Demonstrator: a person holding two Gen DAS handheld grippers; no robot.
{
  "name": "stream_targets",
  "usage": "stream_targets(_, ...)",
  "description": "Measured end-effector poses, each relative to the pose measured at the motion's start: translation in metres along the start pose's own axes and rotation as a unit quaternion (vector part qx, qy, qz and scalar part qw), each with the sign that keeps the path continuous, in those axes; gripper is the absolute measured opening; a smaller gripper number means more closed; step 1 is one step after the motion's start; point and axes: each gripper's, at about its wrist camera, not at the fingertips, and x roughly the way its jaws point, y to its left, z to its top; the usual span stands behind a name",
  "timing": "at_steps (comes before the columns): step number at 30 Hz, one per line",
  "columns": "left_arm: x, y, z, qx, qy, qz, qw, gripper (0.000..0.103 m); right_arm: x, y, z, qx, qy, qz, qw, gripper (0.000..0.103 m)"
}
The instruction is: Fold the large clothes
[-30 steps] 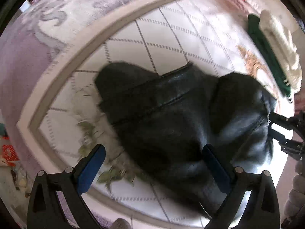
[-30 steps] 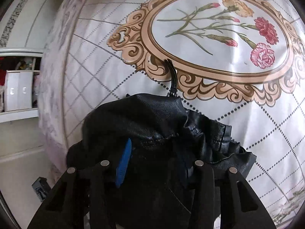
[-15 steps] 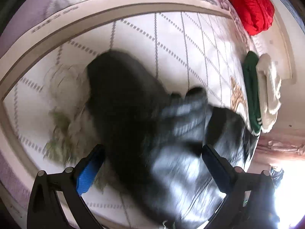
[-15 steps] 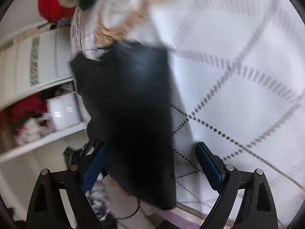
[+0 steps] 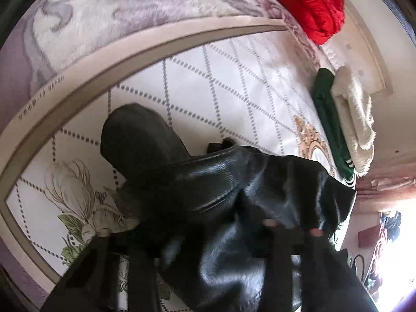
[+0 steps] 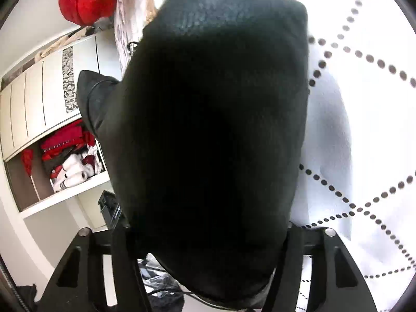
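Note:
A black leather jacket point(image 5: 234, 182) lies bunched on a white bedspread point(image 5: 234, 83) with dotted diamond lines. In the left wrist view my left gripper point(image 5: 208, 234) sits low over it. Its jaws are closing, and a thick fold of leather between them hides the pads. In the right wrist view the same jacket point(image 6: 221, 104) fills the middle of the picture. My right gripper point(image 6: 208, 228) has its jaws closing too, with the dark cloth spanning the whole gap and lapping over both fingers. The bedspread point(image 6: 351, 130) shows to the right.
A red bundle point(image 5: 304, 2) lies at the bed's far end, beside a folded green garment point(image 5: 327, 119) and a fluffy white one point(image 5: 356, 119). A purple patterned border point(image 5: 104, 13) rims the bed. A white wardrobe point(image 6: 39, 104) with clothes on an open shelf point(image 6: 65, 143) stands off the bed's edge.
Both grippers stood wide half a second ago and have narrowed onto the jacket. The right gripper has sunk toward the leather, which now fills its view. The leather has bunched up between the left fingers.

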Motion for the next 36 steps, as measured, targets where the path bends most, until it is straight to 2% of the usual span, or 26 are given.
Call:
stream_targets(5, -0.024, -0.015, 0.002, 0.007, -0.017, -0.005, 0.9998, 0.019, -0.004, 0.025, -0.002, -0.017, -0.006, 0.01, 1.0, 0.05)
stream_targets(13, -0.065, -0.043, 0.012, 0.017, -0.037, -0.02, 0.999, 0.017, -0.038, 0.094, 0.003, -0.077, 0.005, -0.001, 0.997, 0.045)
stream_targets(22, -0.102, -0.134, 0.06, 0.058, -0.072, -0.047, 0.9946, 0.016, -0.096, 0.196, 0.041, -0.123, -0.006, 0.006, 0.992, 0.044)
stream_targets(25, -0.105, -0.179, 0.089, 0.061, -0.087, -0.071, 0.9919, 0.016, -0.117, 0.235, 0.067, -0.138, -0.014, 0.013, 0.99, 0.044)
stream_targets(28, -0.098, -0.227, 0.117, 0.065, -0.102, -0.093, 0.9883, 0.016, -0.151, 0.283, 0.11, -0.156, -0.024, 0.016, 0.987, 0.044)
stream_targets(31, -0.079, -0.269, 0.143, 0.06, -0.109, -0.115, 0.9855, 0.016, -0.187, 0.33, 0.17, -0.176, -0.027, 0.012, 0.984, 0.044)
stream_targets(36, -0.015, -0.342, 0.192, 0.069, -0.12, -0.139, 0.9806, 0.016, -0.233, 0.391, 0.295, -0.187, -0.036, -0.01, 0.982, 0.044)
